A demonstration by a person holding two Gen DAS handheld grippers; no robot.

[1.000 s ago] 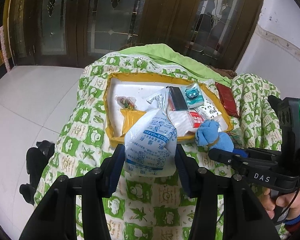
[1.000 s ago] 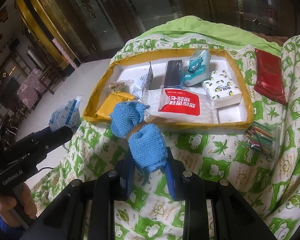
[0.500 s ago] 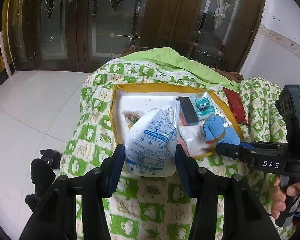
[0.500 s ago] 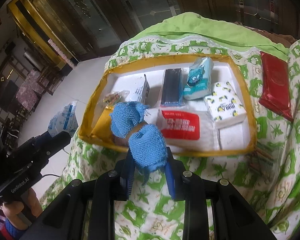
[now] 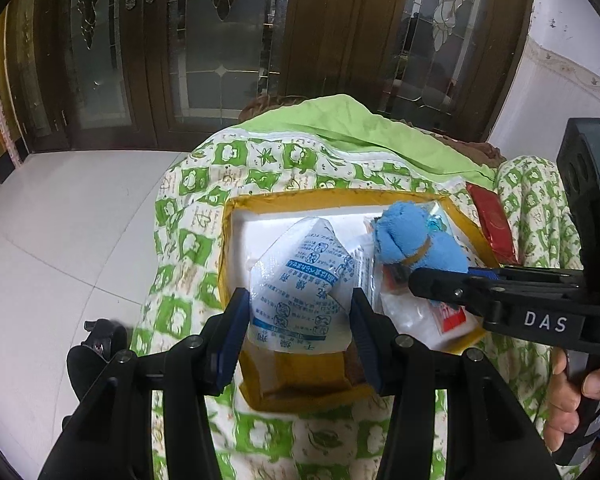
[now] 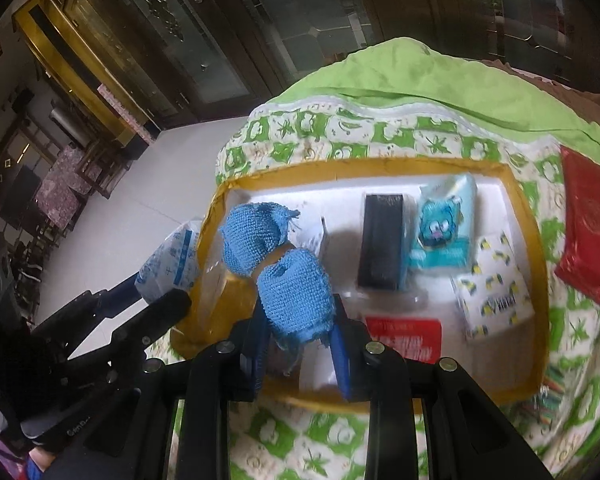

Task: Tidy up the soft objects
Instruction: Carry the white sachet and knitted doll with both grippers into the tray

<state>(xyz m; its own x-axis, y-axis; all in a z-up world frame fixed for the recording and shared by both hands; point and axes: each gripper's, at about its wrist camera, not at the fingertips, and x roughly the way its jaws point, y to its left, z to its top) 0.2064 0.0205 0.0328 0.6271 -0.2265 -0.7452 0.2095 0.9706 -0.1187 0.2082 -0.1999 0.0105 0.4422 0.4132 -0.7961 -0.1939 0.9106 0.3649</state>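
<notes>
Left gripper (image 5: 298,322): clamped on a white desiccant pouch (image 5: 300,284) with blue print, held over the tray's near-left corner.
Right gripper (image 6: 300,344): pinching a rolled blue cloth (image 6: 288,280) banded at its middle, raised above the tray's left part.
Tray (image 6: 534,240): yellow-rimmed, white inside, resting on a green-patterned quilt (image 6: 340,436).
Tray contents: a black box (image 6: 382,252), a teal cartoon tissue pack (image 6: 440,232), a yellow-patterned tissue pack (image 6: 492,292), a red-labelled packet (image 6: 404,338).
Outside the tray: a red pouch (image 6: 584,224) lies on the quilt to the right.
Change: a second ago both loads hung short of the tray's near rim; now both are over its interior.
</notes>
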